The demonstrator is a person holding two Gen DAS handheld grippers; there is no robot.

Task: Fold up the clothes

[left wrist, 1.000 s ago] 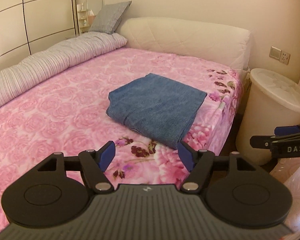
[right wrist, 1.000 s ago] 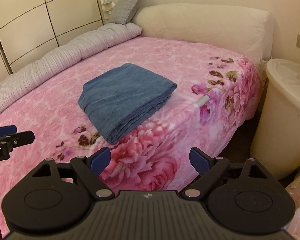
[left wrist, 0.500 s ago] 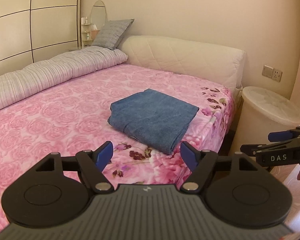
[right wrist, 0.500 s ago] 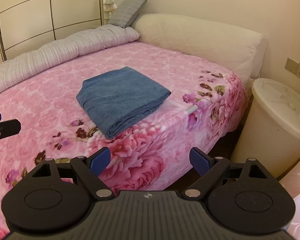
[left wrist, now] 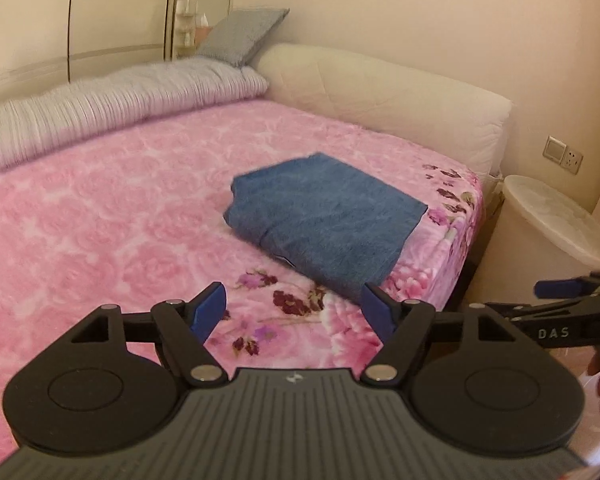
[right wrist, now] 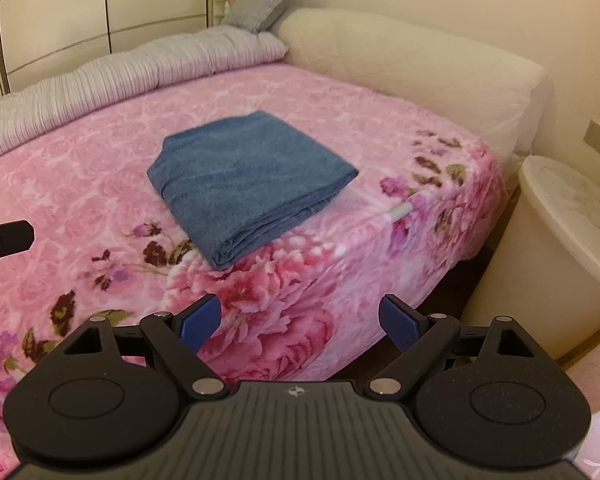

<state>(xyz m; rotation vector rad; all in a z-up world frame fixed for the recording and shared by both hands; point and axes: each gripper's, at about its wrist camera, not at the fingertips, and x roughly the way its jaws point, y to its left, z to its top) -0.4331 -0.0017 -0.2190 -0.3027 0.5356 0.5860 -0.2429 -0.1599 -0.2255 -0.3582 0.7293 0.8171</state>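
Note:
A folded blue garment [left wrist: 324, 216] lies flat in a neat rectangle on the pink floral bedspread [left wrist: 100, 216], near the bed's right edge. It also shows in the right wrist view [right wrist: 248, 176]. My left gripper [left wrist: 294, 312] is open and empty, held back from the garment above the bed's near part. My right gripper [right wrist: 298, 322] is open and empty, off the bed's near corner. The right gripper also shows at the right edge of the left wrist view [left wrist: 560, 312]. The left gripper's tip shows at the left edge of the right wrist view [right wrist: 4, 236].
A white padded headboard [left wrist: 380, 92] runs behind the bed. A striped grey duvet [left wrist: 112, 108] and a grey pillow [left wrist: 244, 34] lie along the far left. A white lidded bin [left wrist: 540, 240] stands beside the bed on the right. A wardrobe [left wrist: 60, 28] fills the left wall.
Both grippers have drawn back and shifted, so the folded garment sits farther off in both views. The garment itself has not moved. Both grippers stay open.

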